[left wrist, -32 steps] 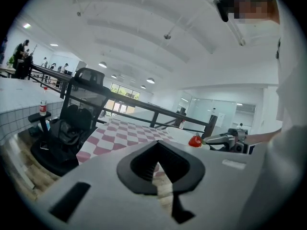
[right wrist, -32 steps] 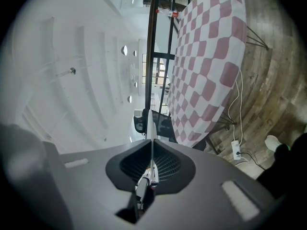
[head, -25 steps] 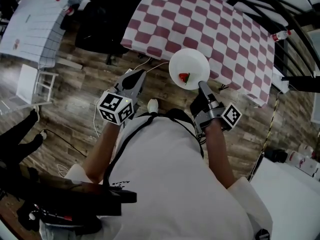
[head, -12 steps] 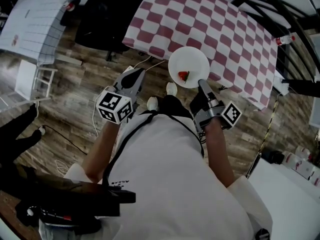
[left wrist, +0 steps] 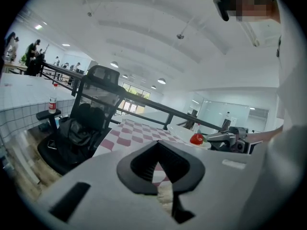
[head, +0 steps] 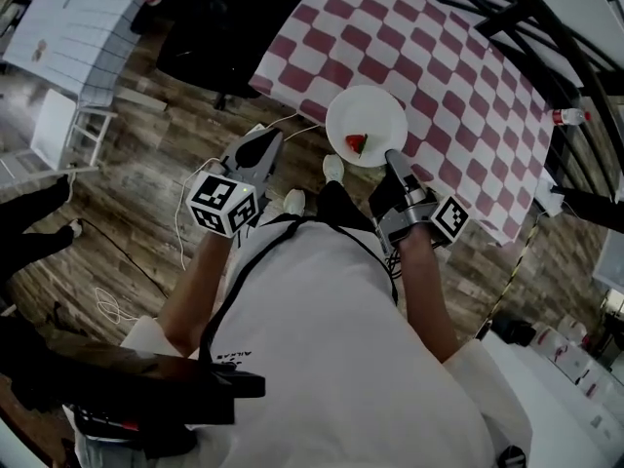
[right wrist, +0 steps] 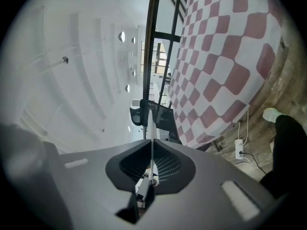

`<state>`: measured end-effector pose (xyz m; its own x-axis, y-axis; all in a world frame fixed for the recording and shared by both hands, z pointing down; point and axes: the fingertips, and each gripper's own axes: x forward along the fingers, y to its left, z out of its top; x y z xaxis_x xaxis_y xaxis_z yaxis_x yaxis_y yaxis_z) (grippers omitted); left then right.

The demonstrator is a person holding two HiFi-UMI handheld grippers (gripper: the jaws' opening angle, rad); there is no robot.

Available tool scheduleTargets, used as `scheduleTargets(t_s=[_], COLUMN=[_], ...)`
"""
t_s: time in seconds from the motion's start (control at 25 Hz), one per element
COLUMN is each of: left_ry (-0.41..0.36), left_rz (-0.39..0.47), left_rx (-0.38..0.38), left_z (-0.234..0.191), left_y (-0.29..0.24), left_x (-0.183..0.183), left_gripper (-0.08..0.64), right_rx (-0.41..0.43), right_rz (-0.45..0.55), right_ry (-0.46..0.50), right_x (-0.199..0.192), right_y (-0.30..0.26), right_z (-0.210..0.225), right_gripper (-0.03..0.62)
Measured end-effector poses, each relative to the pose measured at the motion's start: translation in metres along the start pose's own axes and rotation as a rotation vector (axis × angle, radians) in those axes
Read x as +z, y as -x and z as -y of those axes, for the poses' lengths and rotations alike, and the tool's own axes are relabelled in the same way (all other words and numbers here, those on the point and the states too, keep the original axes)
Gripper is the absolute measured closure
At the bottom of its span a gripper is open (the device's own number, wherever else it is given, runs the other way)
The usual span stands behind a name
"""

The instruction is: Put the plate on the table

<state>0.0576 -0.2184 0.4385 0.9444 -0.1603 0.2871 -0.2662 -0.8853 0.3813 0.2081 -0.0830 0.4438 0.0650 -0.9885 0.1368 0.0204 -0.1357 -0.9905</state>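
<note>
A white plate carrying a small red piece of food hangs over the near edge of the table with the red-and-white checked cloth. My right gripper is shut on the plate's near rim. In the right gripper view the plate shows edge-on as a thin white line pinched in the right gripper. My left gripper is held level to the left of the plate, over the floor, shut and holding nothing. The left gripper view shows the left gripper, the plate and the right gripper.
A black office chair stands at the table's left end. A white tiled table is at the upper left. Black railing crosses beyond the checked table, with a bottle near it. Cables lie on the wooden floor.
Both grippers and the plate have moved forward toward the checked table. The plate now lies further over the cloth's edge. The person's foot has stepped forward into view.
</note>
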Motion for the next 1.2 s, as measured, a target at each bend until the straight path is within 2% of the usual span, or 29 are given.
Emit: scheduleTargets(t_s=[0.6, 1.2], left_ry=[0.055, 0.149], left_rz=[0.053, 0.044], left_rx=[0.16, 0.328], left_z=[-0.022, -0.048], left_y=[-0.057, -0.085], left_x=[0.019, -0.005], left_gripper=[0.557, 0.555], right_rx=[0.056, 0.049], right_rz=[-0.267, -0.483], right_ry=[0.036, 0.036], right_x=[0.055, 0.075], right_y=[-0.097, -0.166], right_z=[-0.001, 0.032], right_gripper=[0.572, 0.572])
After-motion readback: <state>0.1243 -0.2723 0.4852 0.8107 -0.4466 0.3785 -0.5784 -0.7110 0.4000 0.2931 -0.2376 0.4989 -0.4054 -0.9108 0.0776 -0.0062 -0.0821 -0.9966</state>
